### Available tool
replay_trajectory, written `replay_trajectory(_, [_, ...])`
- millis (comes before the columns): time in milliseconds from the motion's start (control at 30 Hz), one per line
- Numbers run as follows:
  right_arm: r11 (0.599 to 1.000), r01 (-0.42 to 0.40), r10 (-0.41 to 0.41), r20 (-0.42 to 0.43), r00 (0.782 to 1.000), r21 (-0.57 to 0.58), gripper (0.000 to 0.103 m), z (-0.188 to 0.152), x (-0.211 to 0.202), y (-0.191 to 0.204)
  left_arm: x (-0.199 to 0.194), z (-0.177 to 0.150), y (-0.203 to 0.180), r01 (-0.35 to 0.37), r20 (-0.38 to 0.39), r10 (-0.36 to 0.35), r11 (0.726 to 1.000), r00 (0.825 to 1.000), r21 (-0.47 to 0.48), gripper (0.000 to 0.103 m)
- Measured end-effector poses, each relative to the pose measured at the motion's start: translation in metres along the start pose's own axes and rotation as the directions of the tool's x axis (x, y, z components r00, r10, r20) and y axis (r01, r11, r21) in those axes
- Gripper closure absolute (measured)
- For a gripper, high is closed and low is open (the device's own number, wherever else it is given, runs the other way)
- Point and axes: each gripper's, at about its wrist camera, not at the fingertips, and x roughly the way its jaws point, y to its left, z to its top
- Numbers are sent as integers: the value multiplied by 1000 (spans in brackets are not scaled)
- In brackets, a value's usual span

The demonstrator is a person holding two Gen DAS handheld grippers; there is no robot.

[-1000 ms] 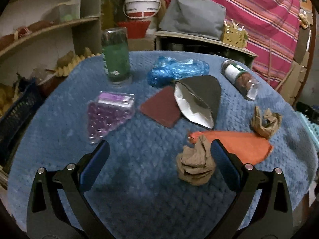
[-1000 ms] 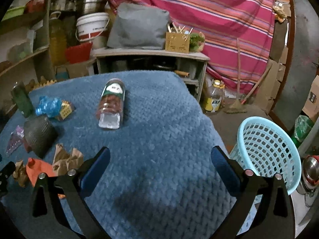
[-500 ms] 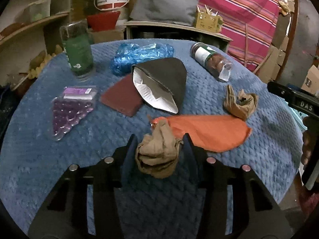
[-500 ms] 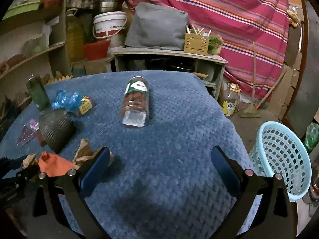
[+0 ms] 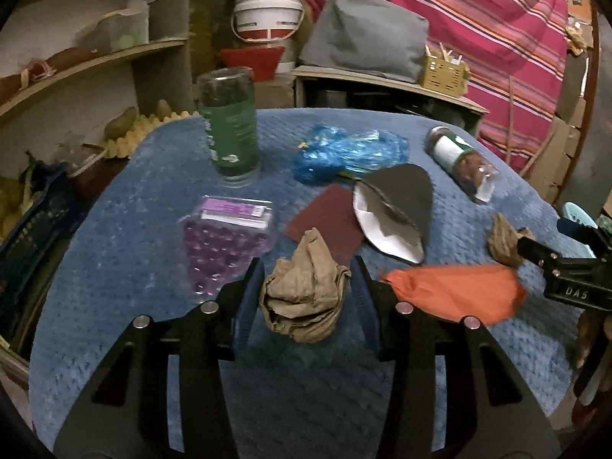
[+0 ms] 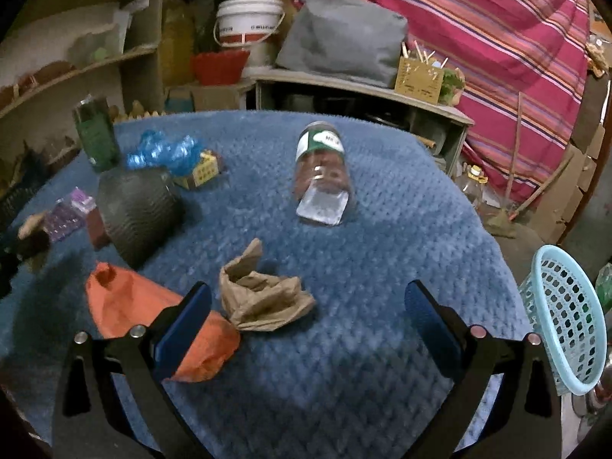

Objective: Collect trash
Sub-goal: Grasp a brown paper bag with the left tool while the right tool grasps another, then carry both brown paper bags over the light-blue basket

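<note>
- Left gripper (image 5: 306, 279): its two blue pads are clenched on a crumpled brown paper wad (image 5: 304, 298), which bulges up between them above the blue quilted tablecloth (image 5: 126, 252).
- Right gripper (image 6: 306, 317): jaws spread wide and released, nothing between the pads; it hangs over the near part of the tablecloth.
- Second brown paper wad (image 6: 260, 298): lies loose on the tablecloth just inside the right gripper's left finger (image 6: 183, 329), not touched by it as far as can be told.
- Orange wrapper (image 6: 153, 321): flat on the tablecloth, beside the second wad and partly under the right gripper's left finger.
- Clear jar (image 6: 323, 176) with a green-and-white label: on its side, beyond the second wad, toward the far edge of the tablecloth.
- Dark cone-shaped wrapper (image 5: 394, 210) with a white lining: beyond the orange wrapper, next to a dark red square (image 5: 325, 225).
- Blue plastic bag (image 5: 344, 153): crumpled, beyond the cone-shaped wrapper.
- Green bottle (image 5: 229, 130): upright, left of the blue bag.
- Purple bead pack (image 5: 225, 237): left of the dark red square.
- Light blue basket (image 6: 566, 321): off the tablecloth's right edge, standing lower than the tabletop.
</note>
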Motion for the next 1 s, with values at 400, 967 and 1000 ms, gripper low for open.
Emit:
replay_trajectory(400, [996, -85, 83, -81, 993, -33, 50, 0, 24, 17, -3, 9, 5, -44, 28, 45, 998, 999, -33, 58])
replay_trajectory(967, [1000, -13, 11, 49, 999, 27, 52, 0, -13, -73, 5, 22, -76, -26, 67, 23, 999, 998, 38, 58])
replay_trajectory(1000, [999, -6, 4, 50, 999, 37, 52, -1, -14, -80, 5, 23, -84, -22, 73, 18, 999, 997, 46, 58])
